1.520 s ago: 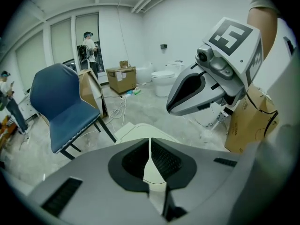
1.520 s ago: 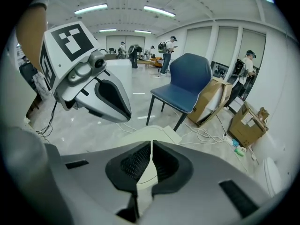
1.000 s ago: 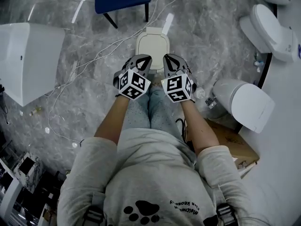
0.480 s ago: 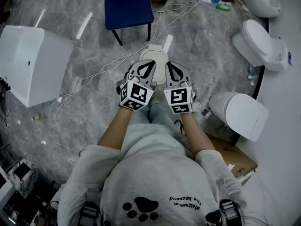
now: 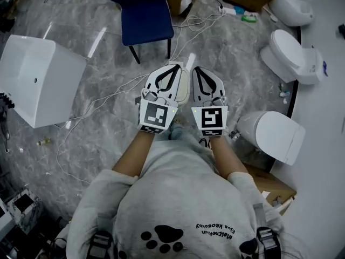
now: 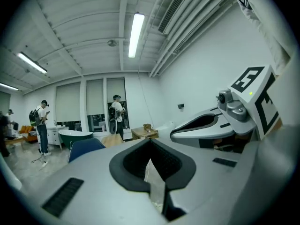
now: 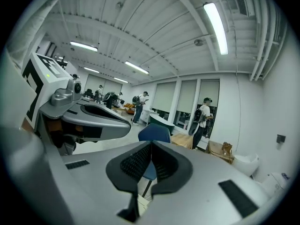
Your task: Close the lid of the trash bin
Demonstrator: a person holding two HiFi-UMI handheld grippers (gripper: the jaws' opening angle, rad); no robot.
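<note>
1. The left gripper (image 5: pixel 173 67) has its jaws pressed together with nothing between them; its own view shows the dark pads (image 6: pixel 161 161) meeting along a closed seam
2. The right gripper (image 5: pixel 196 69) is likewise closed and empty, with its ribbed pads (image 7: pixel 133 162) touching
3. Both grippers are held side by side, close together, pointing away from the person and nearly level; each one shows in the other's view as a grey shell with a marker cube
4. The trash bin (image 5: pixel 184 85) stands on the grey marble floor (image 5: pixel 237 47) directly below and between the 2 grippers, which cover most of it; only a strip of its cream top shows, and the lid looks flat down
5. A blue chair (image 5: pixel 145 12) stands just beyond the bin, and white cables (image 5: pixel 110 93) trail across the floor to the left
6. A white cabinet (image 5: pixel 40 82) sits well off to the left, and 2 toilets (image 5: pixel 291 55) (image 5: pixel 275 134) line the right side
</note>
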